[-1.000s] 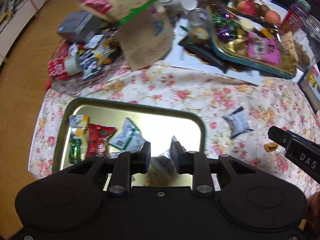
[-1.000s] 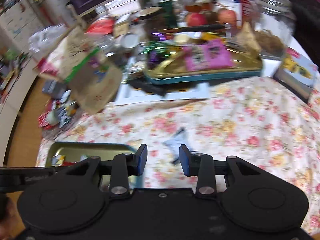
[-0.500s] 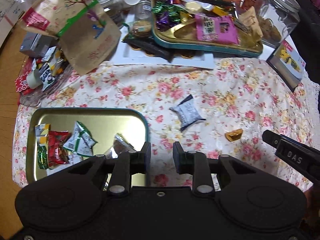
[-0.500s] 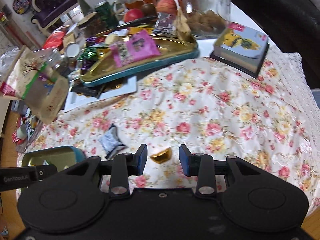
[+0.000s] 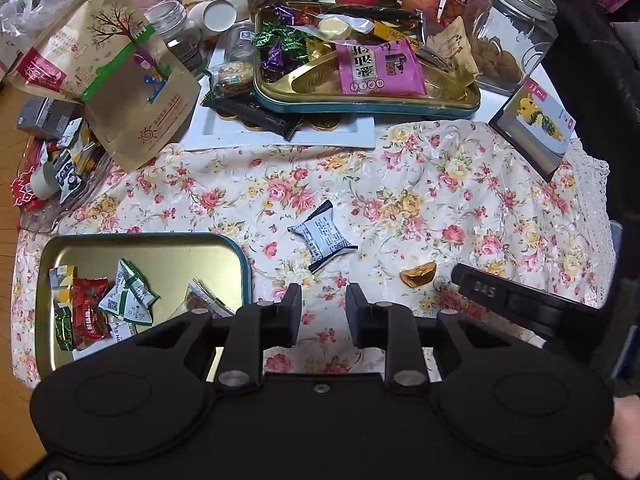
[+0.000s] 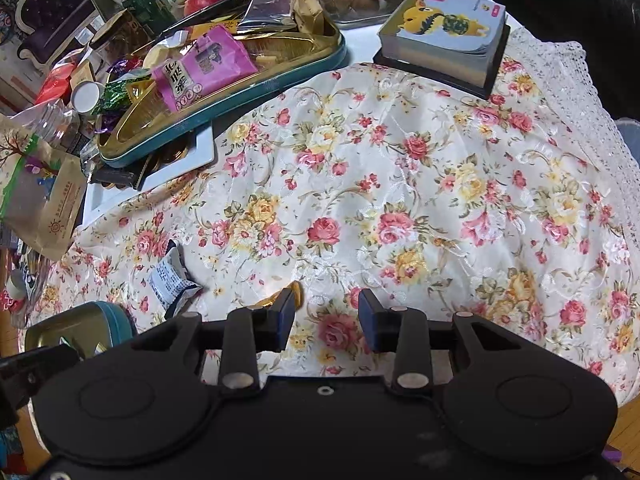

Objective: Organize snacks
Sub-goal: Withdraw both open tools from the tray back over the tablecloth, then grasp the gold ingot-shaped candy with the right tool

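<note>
Now both views sit over the bare flowered cloth. A second ago the left gripper hung over the near gold tray with a wrapped snack between its fingers; that snack now lies in the tray, at its 4 o'clock corner, and the fingers stand parted with nothing between them. So one drop-off looks finished.

The left gripper has since slid off the tray to the cloth at the tray's 3 o'clock. Loose items left on the cloth: a white-and-navy packet at 12 o'clock from the left fingertips, and a gold-foil candy at about 2 o'clock.

The right gripper has come down toward the candy. In its own view the candy peeks out just behind the left fingertip, outside the gap. Fingers parted, empty.

Judgement: the right gripper is lining up on the gold candy but sits too far toward 3 o'clock; it needs a shift toward 9 before closing. The packet is the likely left-hand pick.
</note>
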{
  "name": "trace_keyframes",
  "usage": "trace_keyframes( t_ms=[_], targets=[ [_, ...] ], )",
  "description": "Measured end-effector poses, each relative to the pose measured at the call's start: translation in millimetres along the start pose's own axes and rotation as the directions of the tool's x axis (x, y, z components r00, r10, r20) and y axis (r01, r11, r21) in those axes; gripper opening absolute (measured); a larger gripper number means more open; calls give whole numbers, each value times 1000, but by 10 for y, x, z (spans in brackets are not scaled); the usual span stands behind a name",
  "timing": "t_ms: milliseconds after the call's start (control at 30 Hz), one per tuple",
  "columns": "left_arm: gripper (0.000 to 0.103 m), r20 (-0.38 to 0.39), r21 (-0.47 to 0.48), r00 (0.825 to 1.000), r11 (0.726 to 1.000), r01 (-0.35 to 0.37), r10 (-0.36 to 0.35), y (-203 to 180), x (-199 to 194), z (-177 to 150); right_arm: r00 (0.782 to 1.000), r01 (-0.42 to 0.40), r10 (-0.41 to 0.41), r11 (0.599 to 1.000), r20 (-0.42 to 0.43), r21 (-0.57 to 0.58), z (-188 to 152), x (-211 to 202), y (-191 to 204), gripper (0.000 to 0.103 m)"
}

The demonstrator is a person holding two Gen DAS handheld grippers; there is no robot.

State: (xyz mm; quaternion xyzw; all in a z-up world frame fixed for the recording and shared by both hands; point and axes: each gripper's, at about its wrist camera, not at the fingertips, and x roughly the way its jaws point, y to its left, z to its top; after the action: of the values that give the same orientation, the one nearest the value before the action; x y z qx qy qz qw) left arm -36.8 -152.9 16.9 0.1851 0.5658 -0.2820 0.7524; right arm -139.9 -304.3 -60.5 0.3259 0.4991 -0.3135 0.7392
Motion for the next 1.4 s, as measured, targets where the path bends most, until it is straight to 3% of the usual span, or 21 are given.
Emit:
trace_keyframes(
  t_ms=[333,700,933,1000,1133,1333,1400],
  targets=[
    [35,19,-59,999,998,36,-35,171,-93,61,999,-51,52,994,4,-92,13,203,389,38],
    [35,22,-79,998,995,53,-51,281,-130,68,1000,7,-7,988,-2,-155,-25,396,560,40],
    [35,20,-100,999,994,48,-47,347,-132,69,997,71,-77,983,-29,-170,-102,465,432,39],
    [35,21,-102,999,994,49,-47,344,-135,68,994,93,-99,986,-36,-142,-95,471,346,39],
    [35,19,-88,999,995,48,-47,309,-128,66,997,64,-65,998,-48,-26,-21,404,123,39],
    [35,12,-84,999,995,50,-49,263,-103,81,988,149,-151,988,41,41,66,259,-69,39],
    [35,11,-79,999,996,49,-48,245,-97,80,988,144,-146,989,58,41,73,236,-85,39]
  ],
)
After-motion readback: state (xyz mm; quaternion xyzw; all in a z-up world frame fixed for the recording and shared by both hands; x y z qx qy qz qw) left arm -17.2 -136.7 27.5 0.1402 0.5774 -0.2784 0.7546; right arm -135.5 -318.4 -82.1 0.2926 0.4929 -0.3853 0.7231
